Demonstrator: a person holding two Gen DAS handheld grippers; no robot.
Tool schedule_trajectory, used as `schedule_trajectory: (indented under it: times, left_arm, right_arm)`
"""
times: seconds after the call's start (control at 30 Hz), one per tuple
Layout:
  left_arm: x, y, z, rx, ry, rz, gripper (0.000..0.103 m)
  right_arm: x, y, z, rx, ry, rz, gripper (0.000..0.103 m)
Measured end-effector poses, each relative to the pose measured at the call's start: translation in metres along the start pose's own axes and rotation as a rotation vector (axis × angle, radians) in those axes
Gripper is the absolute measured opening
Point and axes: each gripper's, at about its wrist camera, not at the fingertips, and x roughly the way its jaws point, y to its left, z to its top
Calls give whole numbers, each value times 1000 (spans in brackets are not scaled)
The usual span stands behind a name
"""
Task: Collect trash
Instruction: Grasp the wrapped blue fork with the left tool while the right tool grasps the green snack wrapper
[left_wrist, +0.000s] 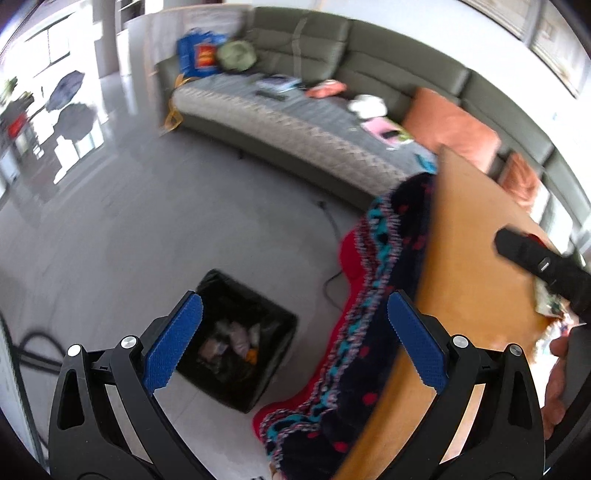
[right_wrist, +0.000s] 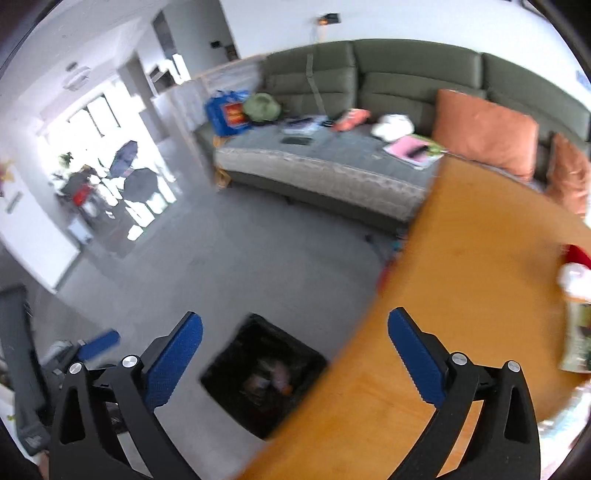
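Two grippers, both yours, both angled down toward the floor with nothing between the blue pads. Your left gripper (left_wrist: 295, 341) has its jaws spread wide; between them in that view sits the bin (left_wrist: 236, 343). Your right gripper (right_wrist: 295, 360) is equally wide apart and frames the same bin (right_wrist: 264, 373) from higher up.

One bin only: square, lined with a black bag, mouth facing straight up, standing on the grey floor just beside the table's edge. Trash (left_wrist: 231, 341) lies in its bottom, several crumpled pale pieces with one orange bit; an exact count is lost to blur.

One wooden table (left_wrist: 469, 258) runs along the right. One patterned blanket (left_wrist: 384, 273) hangs off its near edge. At the far right a hand (left_wrist: 557, 373) shows beside black gripper parts, with a wrapper (right_wrist: 578, 338) on the tabletop.

One green sofa (right_wrist: 388, 70) stands beyond, with two orange cushions (right_wrist: 485, 133).
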Motion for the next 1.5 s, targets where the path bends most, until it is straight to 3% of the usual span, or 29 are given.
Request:
schedule_trajectory:
  times: [0.03, 0.07, 0.2, 0.33, 0.4, 0.63, 0.77, 0.87, 0.93, 1.1, 1.27, 1.3, 1.4, 1.5]
  left_arm:
    - [-2, -16, 2, 25, -6, -21, 97]
    - [-2, -31, 3, 50, -9, -33, 97]
    - [-2, -97, 2, 187, -17, -75, 97]
    - [-3, -161, -4, 286, -23, -144, 97]
    - [-2, -187, -10, 328, -13, -171, 97]
    - [6, -293, -42, 524, 40, -283, 97]
    - [15, -346, -65, 639, 81, -340, 97]
    - [27, -385, -80, 725, 108, -362, 97]
    - [36, -401, -86, 743, 138, -394, 97]
    - [52, -442, -112, 888, 175, -423, 97]
    - [68, -461, -131, 944, 190, -408, 97]
    - [71, -462, -133, 941, 194, -404, 95]
    - [85, -465, -139, 941, 237, -388, 65]
    - [90, -464, -142, 927, 231, -369, 60]
  right_arm:
    - [1, -11, -1, -5, 71, -40, 100]
    - [-2, -22, -4, 19, 81, -51, 100]
    - [-42, -81, -22, 143, -20, -95, 100]
    - [-100, -137, -41, 248, -233, -83, 100]
    - [-127, -163, -52, 269, -327, -122, 100]
    - [-158, -250, -77, 378, -278, -180, 100]
    - [-165, -278, -90, 379, -263, -259, 100]
    - [-170, -306, -101, 420, -230, -266, 100]
    - [-168, -325, -107, 454, -212, -230, 100]
    - [-171, -351, -115, 465, -205, -273, 100]
    - [-166, -372, -122, 504, -183, -240, 100]
    - [-165, -375, -124, 509, -183, -229, 100]
    - [-164, -381, -125, 524, -172, -231, 100]
    - [-163, -384, -127, 535, -164, -230, 100]
